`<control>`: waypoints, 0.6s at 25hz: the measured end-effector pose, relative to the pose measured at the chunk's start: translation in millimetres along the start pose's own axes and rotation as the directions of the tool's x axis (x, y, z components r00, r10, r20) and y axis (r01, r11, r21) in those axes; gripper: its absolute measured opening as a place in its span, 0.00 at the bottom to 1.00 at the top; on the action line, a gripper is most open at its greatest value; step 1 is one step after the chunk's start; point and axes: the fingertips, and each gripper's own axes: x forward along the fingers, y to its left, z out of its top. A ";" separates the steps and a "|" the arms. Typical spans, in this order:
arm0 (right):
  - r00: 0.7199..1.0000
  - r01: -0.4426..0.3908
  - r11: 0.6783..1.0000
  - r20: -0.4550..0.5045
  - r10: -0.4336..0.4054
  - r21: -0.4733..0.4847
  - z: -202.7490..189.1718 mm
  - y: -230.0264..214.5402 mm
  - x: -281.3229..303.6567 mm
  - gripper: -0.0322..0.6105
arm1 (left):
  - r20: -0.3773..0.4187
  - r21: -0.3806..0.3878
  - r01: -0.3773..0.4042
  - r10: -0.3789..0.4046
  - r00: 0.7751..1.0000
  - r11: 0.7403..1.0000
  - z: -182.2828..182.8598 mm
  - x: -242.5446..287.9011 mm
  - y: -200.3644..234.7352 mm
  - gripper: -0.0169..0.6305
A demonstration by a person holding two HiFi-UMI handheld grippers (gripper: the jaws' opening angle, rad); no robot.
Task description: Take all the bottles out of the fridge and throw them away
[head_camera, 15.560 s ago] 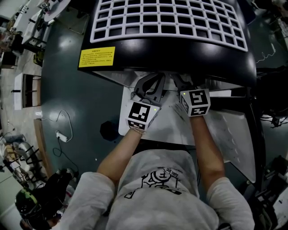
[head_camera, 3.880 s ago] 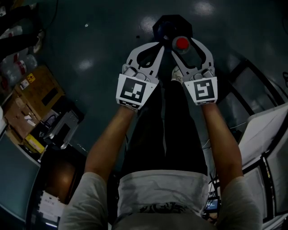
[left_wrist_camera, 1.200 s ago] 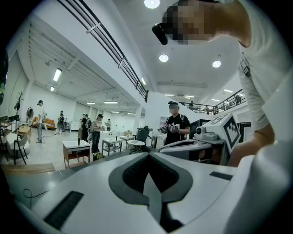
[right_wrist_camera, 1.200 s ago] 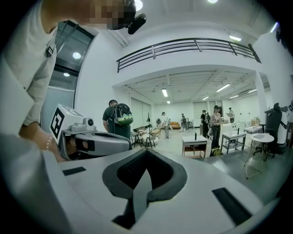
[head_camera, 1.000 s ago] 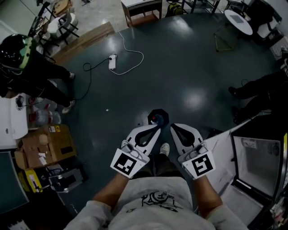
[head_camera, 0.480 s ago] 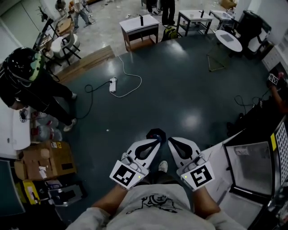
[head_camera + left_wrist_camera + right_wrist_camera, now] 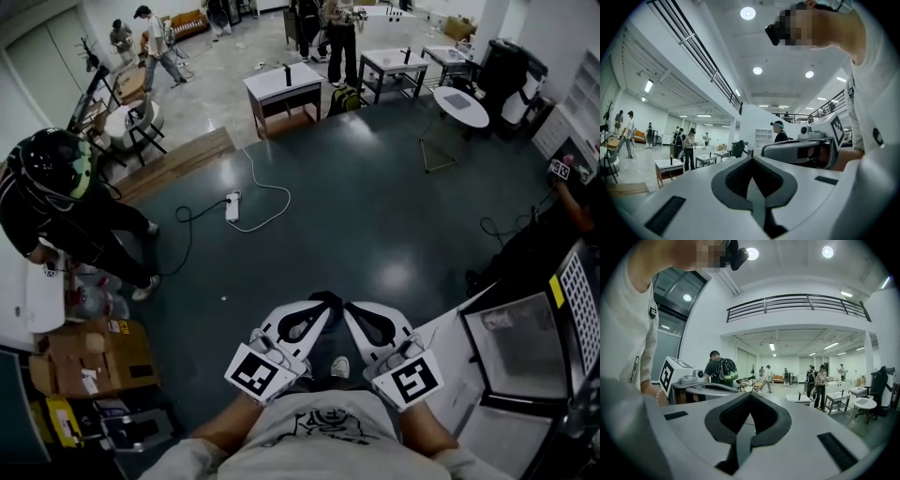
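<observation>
The left gripper and right gripper were side by side, tips nearly touching. Both pairs of jaws were closed, with nothing between them. The fridge stood open to the right of the right gripper, apart from both pairs of jaws.

Two tongs, one fridge, one power strip, one round table
</observation>
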 end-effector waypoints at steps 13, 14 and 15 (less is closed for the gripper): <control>0.977 0.211 0.977 0.005 -0.211 0.008 1.6 -4.0 -34.3 0.09 | 0.017 -0.003 0.187 -0.187 0.982 0.982 7.9 11.3 -26.2 0.04; 0.971 0.238 0.971 0.002 -0.238 0.015 0.7 -5.0 -40.9 0.09 | 0.017 -0.002 0.214 -0.214 0.977 0.977 8.4 14.1 -32.4 0.04; 0.965 0.262 0.965 -0.001 -0.262 0.021 -0.6 -6.3 -47.4 0.09 | 0.018 -0.003 0.239 -0.239 0.971 0.971 8.6 17.0 -38.6 0.04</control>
